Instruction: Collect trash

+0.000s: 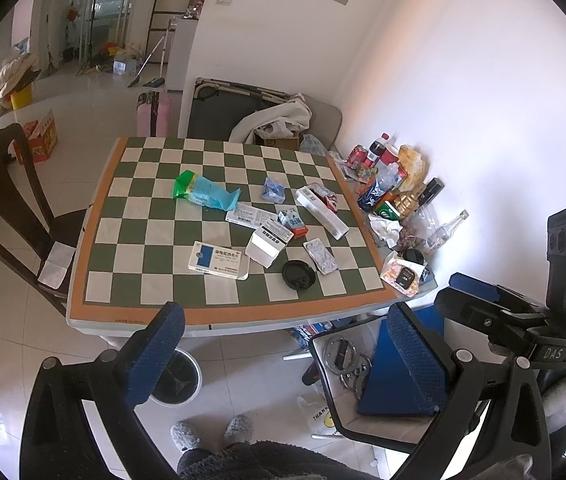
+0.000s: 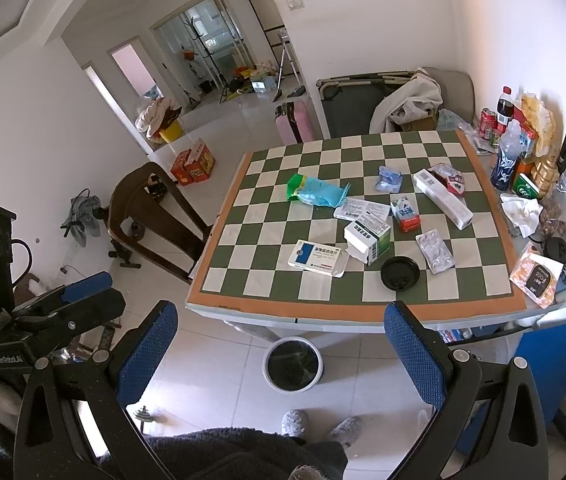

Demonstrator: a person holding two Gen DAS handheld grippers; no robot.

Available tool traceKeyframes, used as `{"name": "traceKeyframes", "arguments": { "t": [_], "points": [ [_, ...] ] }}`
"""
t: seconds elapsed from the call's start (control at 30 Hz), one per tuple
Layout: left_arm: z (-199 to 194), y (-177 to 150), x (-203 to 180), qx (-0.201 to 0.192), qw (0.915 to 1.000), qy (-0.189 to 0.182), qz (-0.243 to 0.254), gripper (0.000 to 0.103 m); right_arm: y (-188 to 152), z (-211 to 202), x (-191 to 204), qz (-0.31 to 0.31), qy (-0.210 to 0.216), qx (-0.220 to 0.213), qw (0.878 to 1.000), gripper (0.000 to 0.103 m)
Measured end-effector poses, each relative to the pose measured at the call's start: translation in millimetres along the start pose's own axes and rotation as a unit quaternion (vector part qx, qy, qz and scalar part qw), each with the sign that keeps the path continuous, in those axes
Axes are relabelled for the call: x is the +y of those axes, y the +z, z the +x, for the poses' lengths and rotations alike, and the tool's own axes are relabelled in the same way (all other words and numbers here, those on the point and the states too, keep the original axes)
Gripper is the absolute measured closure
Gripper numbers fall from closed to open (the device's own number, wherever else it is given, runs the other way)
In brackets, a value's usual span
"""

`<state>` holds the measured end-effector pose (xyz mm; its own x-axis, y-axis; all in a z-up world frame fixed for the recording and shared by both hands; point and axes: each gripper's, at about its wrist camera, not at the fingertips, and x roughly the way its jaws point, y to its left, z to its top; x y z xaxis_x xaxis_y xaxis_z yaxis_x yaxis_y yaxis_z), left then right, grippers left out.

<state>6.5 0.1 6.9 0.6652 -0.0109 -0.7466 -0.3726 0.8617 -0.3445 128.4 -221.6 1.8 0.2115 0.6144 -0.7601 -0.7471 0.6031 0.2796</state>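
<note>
Table: one black lid | one bin | both hand-held grippers wide, empty

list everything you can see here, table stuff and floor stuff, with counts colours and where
checkered table: 1, green and white with orange border, centre
blue-green wrapper: 1, far left of the litter
blue-white medicine box: 1, near edge
green-white carton: 1, mid-table, open
black cup lid: 1, near edge
blister pack: 1, silver, right of the lid
long white box: 1, far right
small blue-red carton: 1, mid-table
bottles and cans: several, mixed colours, right edge by the wall
waste bin: 1, white rim, dark inside, floor under the near edge
wooden chair: 1, dark brown, left of the table
left tool: 1, black with blue pads, open
right tool: 1, same, open
</note>
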Motion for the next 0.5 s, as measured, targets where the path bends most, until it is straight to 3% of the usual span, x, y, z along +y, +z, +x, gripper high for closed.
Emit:
{"name": "traceKeyframes", "arguments": {
  "t": [0.5],
  "points": [
    [1,-1,1,0.0,1.0,-0.002,-0.001,0.0,2,8,1,-0.002,0.01,0.004,1.0,0.0]
  ]
}}
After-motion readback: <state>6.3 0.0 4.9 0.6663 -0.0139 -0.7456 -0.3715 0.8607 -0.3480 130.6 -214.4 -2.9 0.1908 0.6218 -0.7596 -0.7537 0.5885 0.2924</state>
